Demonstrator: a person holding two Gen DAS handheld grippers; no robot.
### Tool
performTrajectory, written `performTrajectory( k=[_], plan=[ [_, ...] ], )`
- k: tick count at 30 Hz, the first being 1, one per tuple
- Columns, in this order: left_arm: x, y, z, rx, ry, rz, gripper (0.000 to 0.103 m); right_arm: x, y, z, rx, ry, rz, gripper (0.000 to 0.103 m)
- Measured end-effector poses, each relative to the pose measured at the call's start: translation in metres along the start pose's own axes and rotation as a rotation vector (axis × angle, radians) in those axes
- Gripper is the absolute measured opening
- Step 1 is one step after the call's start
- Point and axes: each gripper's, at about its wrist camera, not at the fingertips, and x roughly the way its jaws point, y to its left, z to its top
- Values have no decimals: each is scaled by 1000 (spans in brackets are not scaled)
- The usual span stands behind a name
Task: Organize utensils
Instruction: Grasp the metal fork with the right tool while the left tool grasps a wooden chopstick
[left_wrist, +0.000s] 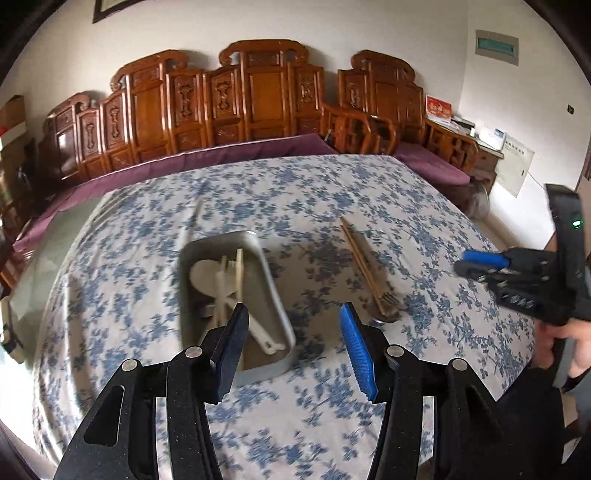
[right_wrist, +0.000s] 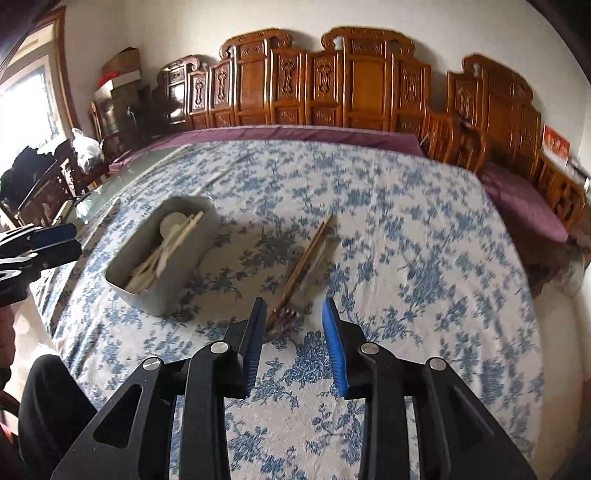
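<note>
Sitting in tray (right_wrist: 122, 275): spoons (right_wrist: 171, 225), chopsticks. Lying mid-worktop (right_wrist: 424, 229): fork (right_wrist: 284, 317), more chopsticks (right_wrist: 306, 254). Right hand-held gripper (right_wrist: 293, 314) gaping, empty; left hand-held gripper (left_wrist: 291, 317) likewise.

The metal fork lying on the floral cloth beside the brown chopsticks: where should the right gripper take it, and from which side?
Probably mid-handle, from above. The metal fork lies flat with its tines toward the open right gripper and the brown chopsticks close alongside, so fingers should straddle the handle crosswise, away from the grey metal tray.

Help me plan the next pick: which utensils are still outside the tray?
The wooden chopsticks and metal fork lying together on the tablecloth; the white utensils already lie inside the metal tray.
</note>
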Motion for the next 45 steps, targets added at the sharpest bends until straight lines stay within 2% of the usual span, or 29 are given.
performTrajectory(
  k=[10,15,20,31,33,35,37,43,45],
  plan=[
    [58,-29,8,15,61,-18,49,97,-25,14,77,42,81,34],
    [79,-37,11,9,75,-42,49,140,-25,20,45,69,33,34],
    [93,-43,9,18,89,-58,49,165,-34,19,66,86,46,34],
    [121,-51,2,-17,134,-62,49,159,-43,16,11,122,49,28],
    [127,-56,1,-16,147,-63,49,155,-52,13,25,130,62,22],
    [132,-61,2,-12,156,-64,49,152,-60,11,33,134,71,12],
    [138,-68,3,-3,166,-67,49,148,-66,10,23,136,43,10],
    [158,-88,5,12,200,-92,49,146,-80,9,26,129,16,8],
    [164,-92,6,13,212,-105,42,145,-82,7,31,127,21,8]
  ],
)
